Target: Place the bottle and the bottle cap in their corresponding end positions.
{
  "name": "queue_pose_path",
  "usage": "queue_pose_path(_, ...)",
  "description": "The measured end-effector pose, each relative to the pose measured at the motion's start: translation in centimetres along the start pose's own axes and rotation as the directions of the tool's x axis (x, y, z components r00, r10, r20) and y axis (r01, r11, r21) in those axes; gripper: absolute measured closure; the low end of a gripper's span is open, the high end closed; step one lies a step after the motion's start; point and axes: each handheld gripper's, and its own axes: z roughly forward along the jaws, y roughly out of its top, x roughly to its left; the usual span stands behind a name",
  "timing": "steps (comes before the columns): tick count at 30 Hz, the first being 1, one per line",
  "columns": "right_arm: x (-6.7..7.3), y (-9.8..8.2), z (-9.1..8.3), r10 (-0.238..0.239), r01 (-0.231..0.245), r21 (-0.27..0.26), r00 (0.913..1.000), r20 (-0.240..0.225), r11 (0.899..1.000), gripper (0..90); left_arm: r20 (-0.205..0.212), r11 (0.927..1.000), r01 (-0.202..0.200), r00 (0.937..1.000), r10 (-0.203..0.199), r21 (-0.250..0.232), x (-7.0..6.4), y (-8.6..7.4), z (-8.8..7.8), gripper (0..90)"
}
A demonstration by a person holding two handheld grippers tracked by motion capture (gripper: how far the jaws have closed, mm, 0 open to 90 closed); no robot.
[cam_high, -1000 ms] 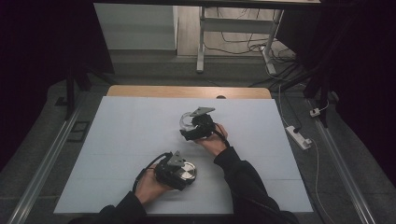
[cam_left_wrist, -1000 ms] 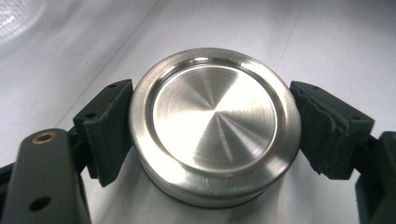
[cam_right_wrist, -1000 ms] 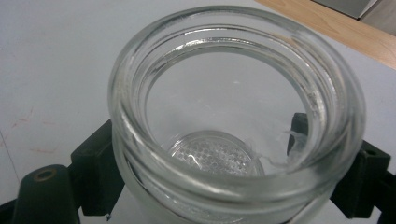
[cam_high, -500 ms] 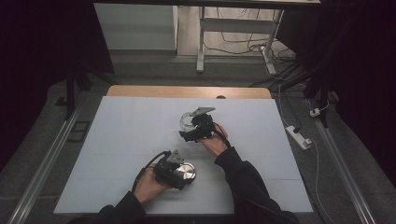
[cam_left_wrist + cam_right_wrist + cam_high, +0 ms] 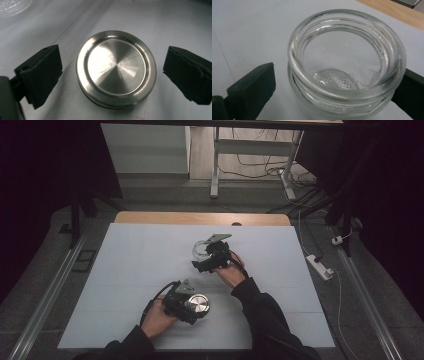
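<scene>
Now both grippers' jaws have just been opening: the left gripper (image 5: 192, 304) straddles, without touching, the round steel lid (image 5: 116, 68) near the white table's (image 5: 130, 270) front edge, the right gripper (image 5: 206, 255) the lidless clear glass jar (image 5: 347, 67) nearer mid-table, and a careless withdrawal could topple it.

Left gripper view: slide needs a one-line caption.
Steel lid lies flat on the table between the left gripper's open jaws, untouched.

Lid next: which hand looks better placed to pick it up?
Left, I'd say. The left hand-held gripper already has open jaws on either side of the lid, clear of it; the right hand-held gripper is at the jar.
</scene>
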Motion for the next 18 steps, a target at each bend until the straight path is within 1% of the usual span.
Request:
queue_pose_path(3, 0.1, -0.1, -0.3, -0.001, 0.001, -0.004, 1.0, 0.009, 1.0, 0.0, -0.008, 1.0, -0.006, 1.0, 0.006, -0.005, 0.0, 0.0, -0.4, 0.8)
queue_pose_path(5, 0.1, 0.0, -0.6, 0.0, 0.0, -0.005, 1.0, 0.003, 1.0, 0.0, -0.003, 0.9999, 0.002, 1.0, -0.002, -0.014, 0.0, 0.0, -0.7, 0.5)
queue_pose_path(7, 0.1, 0.0, -1.0, -0.004, 0.004, -0.016, 0.9999, 0.01, 1.0, 0.0, -0.001, 0.9998, 0.005, 1.0, -0.005, -0.018, 0.1, -0.1, -1.1, 0.0)
queue_pose_path(9, 0.1, 0.0, -1.4, 0.004, -0.004, -0.022, 1.0, 0.001, 1.0, 0.0, 0.005, 0.9995, 0.017, 0.9998, -0.017, -0.026, 0.2, -0.1, -1.4, 0.0)
queue_pose_path(13, 0.1, -0.3, -2.0, 0.001, -0.002, -0.024, 1.0, -0.005, 1.0, 0.0, 0.009, 0.999, 0.026, 0.9996, -0.026, -0.036, 0.3, -0.3, -2.1, 0.0)
queue_pose_path(18, 0.2, -0.4, -2.7, 0.017, -0.018, -0.035, 0.9993, -0.033, 0.999, 0.0, 0.026, 0.9979, 0.046, 0.9986, -0.045, -0.045, 0.6, -0.5, -2.9, 0.0)
